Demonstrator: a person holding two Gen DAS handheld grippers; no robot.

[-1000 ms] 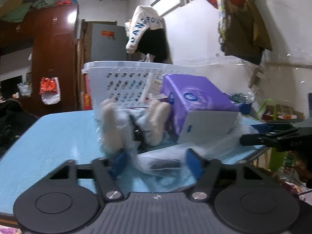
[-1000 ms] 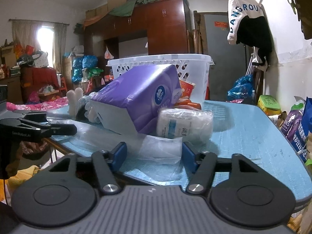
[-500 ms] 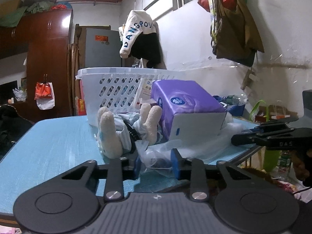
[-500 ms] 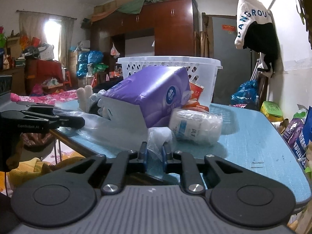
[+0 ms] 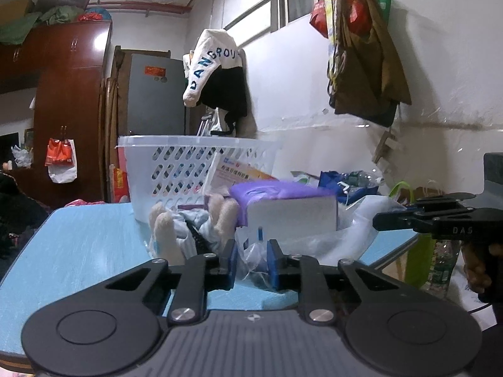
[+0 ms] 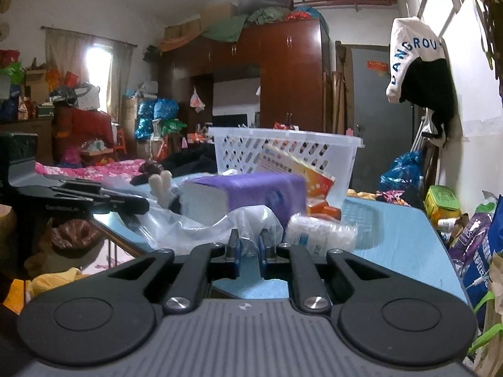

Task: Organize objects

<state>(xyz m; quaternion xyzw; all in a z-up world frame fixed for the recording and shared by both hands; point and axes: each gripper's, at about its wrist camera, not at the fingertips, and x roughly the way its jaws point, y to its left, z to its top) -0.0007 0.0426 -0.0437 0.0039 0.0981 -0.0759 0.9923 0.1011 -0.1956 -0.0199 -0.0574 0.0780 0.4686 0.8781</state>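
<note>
A clear plastic bag (image 5: 301,242) is lying on the blue tabletop (image 5: 78,251), under a purple tissue pack (image 5: 283,207). Left tongs (image 5: 250,264) and right tongs (image 6: 248,248) are each pinching its edge. A white basket (image 5: 188,166) is standing at 12 o'clock.

The bag (image 5: 317,245) is thin, clear, crinkled plastic film. The basket (image 5: 176,169) is white perforated plastic. The purple tissue pack (image 6: 251,193) has a glossy wrap. The desk (image 5: 78,245) is matt, scuffed blue; the wardrobe (image 6: 292,78) is glossy red-brown wood.
</note>
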